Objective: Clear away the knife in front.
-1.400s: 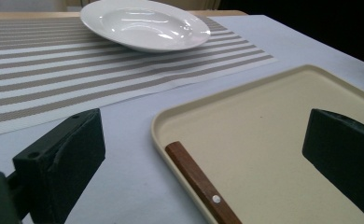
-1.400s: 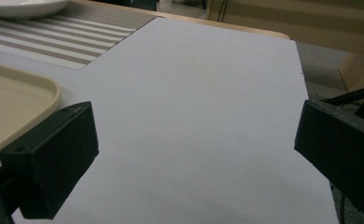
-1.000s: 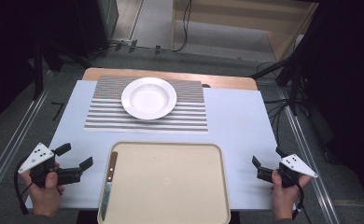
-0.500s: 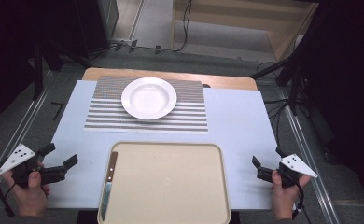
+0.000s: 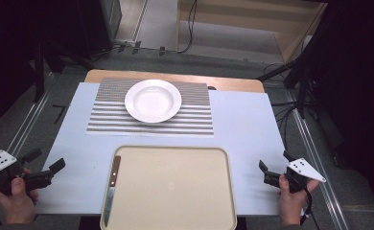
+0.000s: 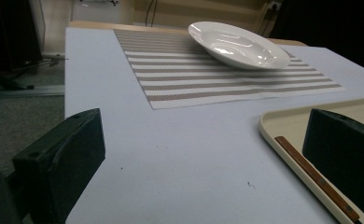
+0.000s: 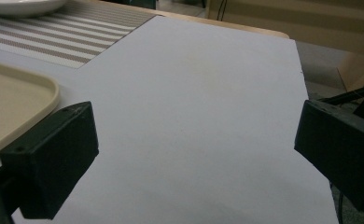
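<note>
Where the worktop (image 5: 252,129) drops off at its left edge, left gripper (image 5: 45,167) in a hand, fingers spread apart, nothing between them. Just inside the tray's (image 5: 175,191) left rim, a knife (image 5: 110,191), wooden handle pointing away. Beyond the tray, striped mat (image 5: 194,120) carrying a white plate (image 5: 152,100). Bare pale surface between tray and right edge. Past that edge, right gripper (image 5: 274,166), fingers wide open, empty. No readable writing anywhere.
</note>
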